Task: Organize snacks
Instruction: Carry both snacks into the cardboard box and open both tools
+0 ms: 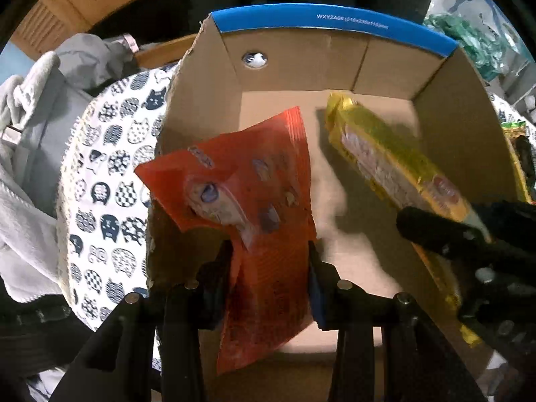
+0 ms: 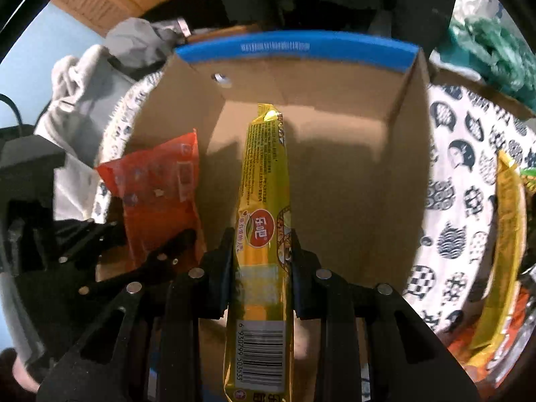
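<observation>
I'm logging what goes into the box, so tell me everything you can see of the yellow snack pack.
The yellow snack pack is a long, narrow, glossy foil wrapper with a crimped far end, a red oval logo, small print and a barcode near the camera. The right gripper is shut on its sides, holding it lengthwise over the cardboard box.

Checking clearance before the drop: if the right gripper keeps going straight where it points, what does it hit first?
Likely the cardboard box floor or far wall. The right gripper is shut on the yellow snack pack, aimed into the box; nothing else lies ahead, though depth is unclear.

Orange packet [image 1: 254, 181], yellow packet [image 2: 264, 201], blue-rimmed brown box [image 1: 335, 21], cat-patterned cloth [image 1: 107, 174].
</observation>
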Demonstrator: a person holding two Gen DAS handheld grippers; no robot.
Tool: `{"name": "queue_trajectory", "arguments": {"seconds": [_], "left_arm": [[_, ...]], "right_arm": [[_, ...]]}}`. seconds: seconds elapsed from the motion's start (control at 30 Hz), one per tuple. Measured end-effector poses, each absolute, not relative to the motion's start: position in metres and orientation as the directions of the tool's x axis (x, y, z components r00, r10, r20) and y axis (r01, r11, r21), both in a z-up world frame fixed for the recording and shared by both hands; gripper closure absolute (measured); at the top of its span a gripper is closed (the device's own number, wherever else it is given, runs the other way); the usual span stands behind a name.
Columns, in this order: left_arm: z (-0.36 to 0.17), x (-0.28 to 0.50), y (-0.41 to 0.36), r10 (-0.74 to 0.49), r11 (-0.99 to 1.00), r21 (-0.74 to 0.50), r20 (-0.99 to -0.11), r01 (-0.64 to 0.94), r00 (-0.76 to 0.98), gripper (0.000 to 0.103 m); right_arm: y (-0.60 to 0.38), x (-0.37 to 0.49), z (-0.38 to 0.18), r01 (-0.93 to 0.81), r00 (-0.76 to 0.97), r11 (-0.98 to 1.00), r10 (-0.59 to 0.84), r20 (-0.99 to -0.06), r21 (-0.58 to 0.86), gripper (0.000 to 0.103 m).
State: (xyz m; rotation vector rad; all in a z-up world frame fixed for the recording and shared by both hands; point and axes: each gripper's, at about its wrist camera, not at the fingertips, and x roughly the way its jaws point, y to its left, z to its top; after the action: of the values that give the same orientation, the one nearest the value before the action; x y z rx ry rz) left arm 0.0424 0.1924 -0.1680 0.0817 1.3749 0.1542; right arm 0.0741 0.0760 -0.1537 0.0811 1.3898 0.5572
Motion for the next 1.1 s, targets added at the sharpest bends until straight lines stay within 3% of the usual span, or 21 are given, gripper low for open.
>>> {"name": "queue_trajectory", "arguments": {"seconds": [0.37, 0.47, 0.57, 0.73, 0.8, 1.03, 1.1], "left_arm": [[-0.169, 0.043, 0.188, 0.178, 0.984, 0.171, -0.965, -0.056, 0.192, 0.062], [-0.169, 0.043, 0.188, 0.18, 0.983, 0.171, -0.967, -0.065, 0.182, 0.059], [-0.167, 0.043, 0.19, 0.181, 0.982, 0.17, -0.969, -0.077, 0.167, 0.047], [-0.15, 0.038, 0.183, 0.147, 0.988, 0.134, -0.971, -0.082, 0.189, 0.024], [-0.142, 0.034, 0.177, 0.158, 0.986, 0.144, -0.964, -0.083, 0.211, 0.023], [-0.118, 0.028, 0.162, 0.098, 0.99, 0.069, -0.962, -0.121, 0.253, 0.023], [-0.108, 0.028, 0.154, 0.107, 0.991, 0.078, -0.954, -0.112, 0.28, 0.023]], "right_arm": [[0.084, 0.07, -0.169, -0.355, 0.071, 0.876, 0.373, -0.925, 0.326, 0.075], [0.081, 0.072, -0.167, -0.349, 0.073, 0.876, 0.38, -0.922, 0.333, 0.075], [0.078, 0.074, -0.164, -0.33, 0.077, 0.877, 0.393, -0.916, 0.349, 0.074], [0.068, 0.072, -0.145, -0.305, 0.098, 0.848, 0.48, -0.872, 0.433, 0.044], [0.066, 0.07, -0.135, -0.312, 0.117, 0.843, 0.491, -0.863, 0.437, 0.036], [0.041, 0.067, -0.095, -0.314, 0.202, 0.853, 0.488, -0.849, 0.416, 0.032], [0.031, 0.068, -0.087, -0.305, 0.225, 0.86, 0.483, -0.846, 0.41, 0.027]]}}
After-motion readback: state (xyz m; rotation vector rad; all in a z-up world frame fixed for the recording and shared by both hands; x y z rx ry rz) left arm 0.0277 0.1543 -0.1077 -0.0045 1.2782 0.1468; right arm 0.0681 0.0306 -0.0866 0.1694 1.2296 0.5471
